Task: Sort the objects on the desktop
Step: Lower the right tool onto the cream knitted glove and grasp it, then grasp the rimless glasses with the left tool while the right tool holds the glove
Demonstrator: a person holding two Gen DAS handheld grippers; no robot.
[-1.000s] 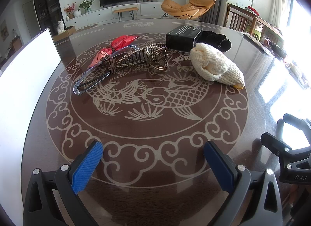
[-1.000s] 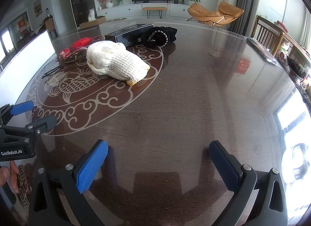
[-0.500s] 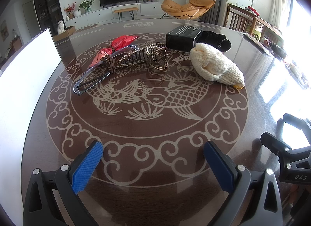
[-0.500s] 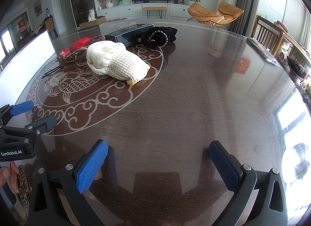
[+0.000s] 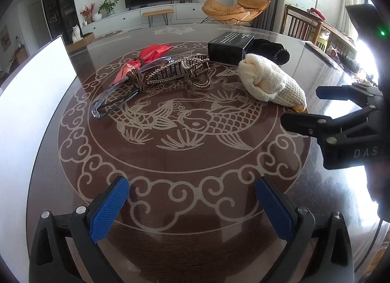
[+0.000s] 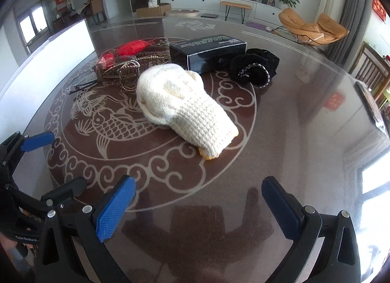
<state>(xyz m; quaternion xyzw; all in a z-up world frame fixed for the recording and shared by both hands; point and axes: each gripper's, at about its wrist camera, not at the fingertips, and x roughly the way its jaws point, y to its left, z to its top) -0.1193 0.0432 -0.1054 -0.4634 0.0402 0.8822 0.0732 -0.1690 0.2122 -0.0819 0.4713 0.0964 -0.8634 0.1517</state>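
A cream knitted glove [image 6: 185, 110] lies on the round dark table, also in the left wrist view [image 5: 270, 83]. Behind it stand a black box [image 6: 207, 51] and a black fuzzy scrunchie [image 6: 256, 68]. To the left lie a beaded brown hair clip [image 5: 175, 71], a red packet [image 5: 148, 56] and clear-framed glasses [image 5: 114, 102]. My left gripper [image 5: 192, 207] is open and empty over the table's near part. My right gripper [image 6: 198, 209] is open and empty, a short way in front of the glove; it shows at the right of the left wrist view [image 5: 314, 107].
A white board [image 5: 31, 102] stands along the table's left edge. A dark remote-like item [image 6: 373, 110] lies at the far right rim. Chairs and a living room with a TV lie beyond the table.
My right gripper has moved forward and left toward the glove, which now looks much nearer. The left gripper has stayed put. Both stay open.
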